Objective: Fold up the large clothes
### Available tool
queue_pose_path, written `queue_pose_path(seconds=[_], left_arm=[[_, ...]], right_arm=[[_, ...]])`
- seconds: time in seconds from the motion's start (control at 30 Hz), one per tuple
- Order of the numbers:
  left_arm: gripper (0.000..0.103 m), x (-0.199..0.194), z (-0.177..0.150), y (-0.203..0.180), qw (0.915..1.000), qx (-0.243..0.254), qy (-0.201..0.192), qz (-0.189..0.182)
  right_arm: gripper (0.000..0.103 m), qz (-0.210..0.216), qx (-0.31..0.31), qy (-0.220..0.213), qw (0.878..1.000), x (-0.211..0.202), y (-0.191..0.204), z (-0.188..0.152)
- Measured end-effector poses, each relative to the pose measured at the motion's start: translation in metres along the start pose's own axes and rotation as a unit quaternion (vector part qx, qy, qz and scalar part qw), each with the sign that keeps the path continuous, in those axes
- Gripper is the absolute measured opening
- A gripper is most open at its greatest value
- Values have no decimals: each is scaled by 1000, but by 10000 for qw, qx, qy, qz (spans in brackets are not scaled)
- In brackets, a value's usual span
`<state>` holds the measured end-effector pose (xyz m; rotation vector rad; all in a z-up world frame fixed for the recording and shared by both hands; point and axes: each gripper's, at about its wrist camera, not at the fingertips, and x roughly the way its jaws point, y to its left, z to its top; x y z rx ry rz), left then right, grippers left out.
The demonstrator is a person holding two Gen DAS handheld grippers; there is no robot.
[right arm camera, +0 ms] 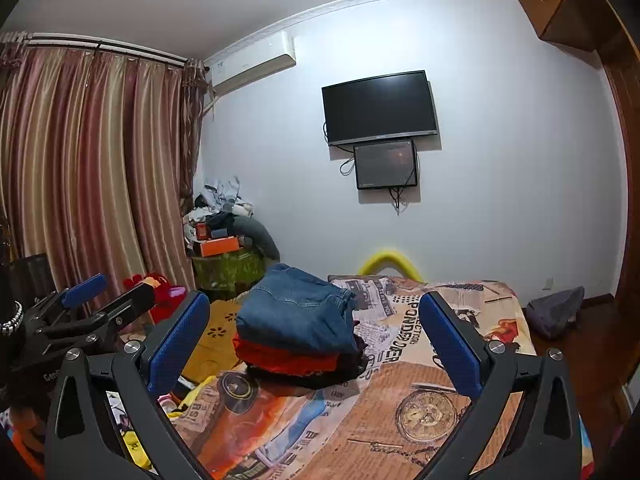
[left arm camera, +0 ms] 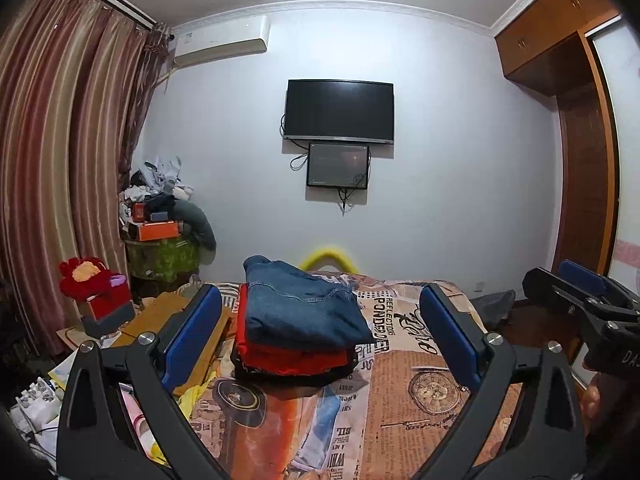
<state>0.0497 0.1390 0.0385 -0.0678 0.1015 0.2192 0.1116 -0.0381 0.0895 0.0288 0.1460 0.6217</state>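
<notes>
A stack of folded clothes sits on the bed (left arm camera: 420,392): blue jeans (left arm camera: 304,308) on top, a red garment (left arm camera: 288,356) under them and a dark one at the bottom. The jeans (right arm camera: 296,312) top the same stack in the right wrist view. My left gripper (left arm camera: 320,336) hovers open above the bed, in front of the stack, with nothing between its blue pads. My right gripper (right arm camera: 316,340) is also open and empty, held beside the left one. The right gripper (left arm camera: 580,300) shows at the right edge of the left wrist view, and the left gripper (right arm camera: 92,300) at the left of the right wrist view.
The bed has a printed newspaper-pattern sheet (right arm camera: 400,400). Cardboard and clutter (left arm camera: 172,320) lie left of the bed, with a red toy (left arm camera: 92,280) and a heaped stand (left arm camera: 164,216) by the curtain. A grey bag (right arm camera: 556,312) lies on the floor at right. A wardrobe (left arm camera: 584,160) stands on the right.
</notes>
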Motion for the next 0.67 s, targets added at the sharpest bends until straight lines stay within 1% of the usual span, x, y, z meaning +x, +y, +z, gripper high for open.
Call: queue_pose_path(seconds=[0.27,0.67], left_arm=[[100,-1,-2,-3,10000,19,-32,-6],[100,5,-5,0,10000,21,40,-27]], right_arm=[[103,-26,15,28,10000,1,-2,-1],[103,-42,-14,126,9999,8,3,-1]])
